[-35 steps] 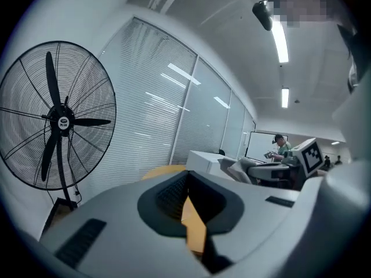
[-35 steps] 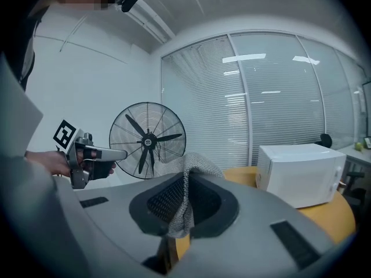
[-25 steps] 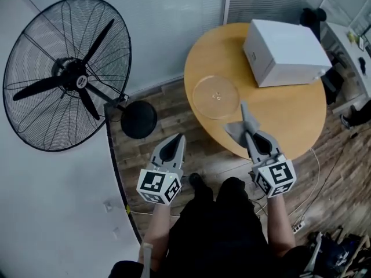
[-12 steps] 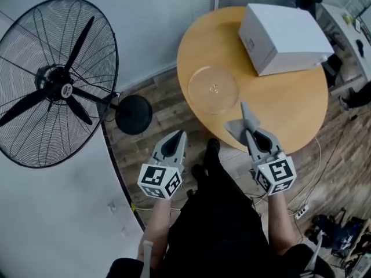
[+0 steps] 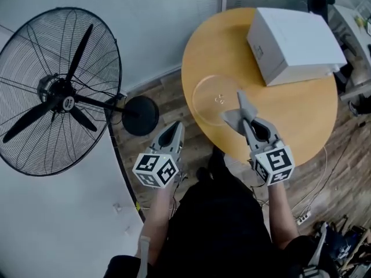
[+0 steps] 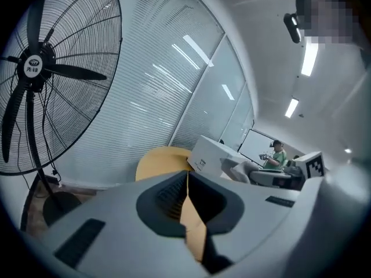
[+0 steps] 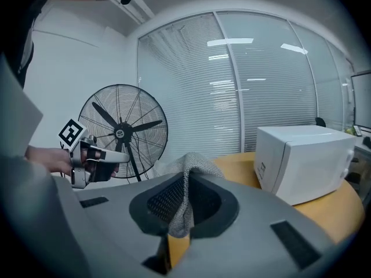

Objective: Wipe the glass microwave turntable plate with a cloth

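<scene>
**Cloth clamped at the plate's rim; left tongs shut and empty**

A round yellow wooden table [image 5: 301, 120] is seen at the upper right of the head view. A clear glass turntable plate [image 5: 210, 91] lies flat on its left part, close to the table's left edge. A white microwave oven [image 5: 295, 36] takes up the table's upper right. Bare tabletop is left below and to the right of the plate. A black pedestal fan [image 5: 58, 91] fills the left of the frame, and its round base [image 5: 139, 116] stands on the plank floor just beside the table.

The right gripper [image 5: 246, 120] is clamped on a grey knitted cloth [image 5: 236, 110], which overlaps the plate's lower right rim; contact cannot be judged. The left gripper [image 5: 177, 127] is held off the table over the floor, between base and table edge. Its jaws are pressed together with nothing between them.
</scene>
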Motion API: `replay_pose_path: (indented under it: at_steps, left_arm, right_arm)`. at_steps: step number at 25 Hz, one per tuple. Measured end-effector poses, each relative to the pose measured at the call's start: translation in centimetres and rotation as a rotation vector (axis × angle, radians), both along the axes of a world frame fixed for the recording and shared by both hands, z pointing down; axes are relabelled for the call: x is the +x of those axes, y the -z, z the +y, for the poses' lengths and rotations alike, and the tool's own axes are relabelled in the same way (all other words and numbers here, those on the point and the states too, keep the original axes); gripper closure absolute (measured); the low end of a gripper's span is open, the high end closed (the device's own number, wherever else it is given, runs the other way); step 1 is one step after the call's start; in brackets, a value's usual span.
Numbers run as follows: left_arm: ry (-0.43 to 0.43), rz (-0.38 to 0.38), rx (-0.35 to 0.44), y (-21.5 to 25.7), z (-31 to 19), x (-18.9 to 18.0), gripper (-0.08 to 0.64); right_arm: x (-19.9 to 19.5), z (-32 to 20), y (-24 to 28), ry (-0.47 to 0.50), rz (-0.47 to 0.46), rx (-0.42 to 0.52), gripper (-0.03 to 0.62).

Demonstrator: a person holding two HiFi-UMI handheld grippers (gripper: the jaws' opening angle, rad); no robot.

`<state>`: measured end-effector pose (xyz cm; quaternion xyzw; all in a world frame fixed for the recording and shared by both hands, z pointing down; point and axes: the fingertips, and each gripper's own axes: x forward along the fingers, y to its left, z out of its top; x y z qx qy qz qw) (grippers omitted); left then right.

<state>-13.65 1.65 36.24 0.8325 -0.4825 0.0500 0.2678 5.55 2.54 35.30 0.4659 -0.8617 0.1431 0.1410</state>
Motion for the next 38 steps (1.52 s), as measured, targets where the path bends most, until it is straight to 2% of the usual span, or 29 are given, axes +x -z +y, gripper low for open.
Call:
replay_pose_path:
  at_steps: [10, 17, 23, 27, 34, 38]
  left_arm:
    - [0.115, 0.127, -0.137, -4.3, -3.0, 0.7, 0.561]
    - [0.111, 0.168, -0.234, -8.1, -3.3, 1.1, 0.526]
    - [0.099, 0.216, -0.354, -13.3, -4.2, 2.2, 0.5]
    - [0.088, 0.194, -0.431, -17.2, -4.3, 2.7, 0.486]
    - [0.096, 0.158, -0.528, -21.6, -4.9, 3.0, 0.474]
    - [0.097, 0.165, -0.561, -23.1, -5.1, 3.1, 0.457]
  right_arm:
    - [-0.1, -4.9, -3.4, 0.117, 0.033, -0.05, 0.568]
    - [-1.6, -5.2, -6.7, 0.166, 0.063, -0.119, 0.568]
    - [-1.7, -5.5, -9.3, 0.176, 0.091, -0.166, 0.568]
    - [-1.6, -5.4, -11.1, 0.172, 0.101, -0.207, 0.568]
    - [-2.0, -5.6, -13.8, 0.18, 0.124, -0.255, 0.568]
    - [-2.2, -5.5, -14.9, 0.175, 0.126, -0.284, 0.568]
